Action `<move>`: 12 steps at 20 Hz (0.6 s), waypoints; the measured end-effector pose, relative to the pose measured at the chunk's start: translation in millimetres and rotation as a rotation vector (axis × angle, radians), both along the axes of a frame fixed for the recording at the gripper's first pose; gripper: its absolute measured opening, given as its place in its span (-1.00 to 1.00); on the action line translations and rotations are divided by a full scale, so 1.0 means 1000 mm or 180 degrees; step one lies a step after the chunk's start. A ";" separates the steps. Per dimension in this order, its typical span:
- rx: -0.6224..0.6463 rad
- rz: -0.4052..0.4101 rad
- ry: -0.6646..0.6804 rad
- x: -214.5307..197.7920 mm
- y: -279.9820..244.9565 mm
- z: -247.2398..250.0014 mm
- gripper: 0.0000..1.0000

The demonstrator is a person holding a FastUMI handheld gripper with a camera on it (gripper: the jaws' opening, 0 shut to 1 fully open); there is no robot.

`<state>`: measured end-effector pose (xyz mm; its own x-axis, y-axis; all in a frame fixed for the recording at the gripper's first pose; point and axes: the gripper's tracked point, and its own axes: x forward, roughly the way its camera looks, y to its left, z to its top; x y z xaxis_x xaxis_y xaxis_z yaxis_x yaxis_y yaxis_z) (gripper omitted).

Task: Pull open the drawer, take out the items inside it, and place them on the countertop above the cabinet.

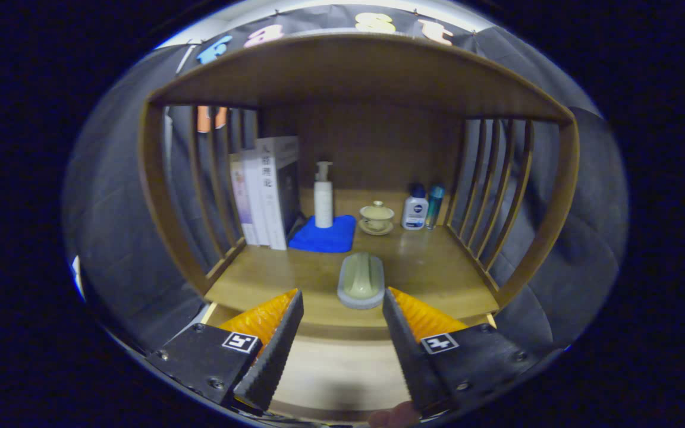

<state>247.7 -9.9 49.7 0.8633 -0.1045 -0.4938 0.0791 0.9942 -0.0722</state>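
Note:
My gripper [342, 306] is open, with nothing between its fingers. Just ahead of the fingertips, near the front edge of the wooden countertop [431, 267], lies a pale green oblong item with a grey base [361, 281]. It rests flat and the fingers do not touch it. Below the countertop edge, between the fingers, I see the light wooden bottom of the pulled-out drawer [336, 368].
At the back of the shelf stand several books [268, 190], a white pump bottle [323, 199] on a blue cloth [324, 235], a lidded teacup on a saucer [376, 217], and two small bottles [421, 207]. Slatted wooden sides [491, 184] and a shelf top enclose the space.

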 end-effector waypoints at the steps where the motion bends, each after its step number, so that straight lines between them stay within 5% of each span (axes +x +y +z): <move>1: -0.0023 0.0054 0.0010 -0.018 -0.001 0.000 0.89; 12: -0.0175 0.0269 -0.0592 -0.144 0.016 0.010 1.00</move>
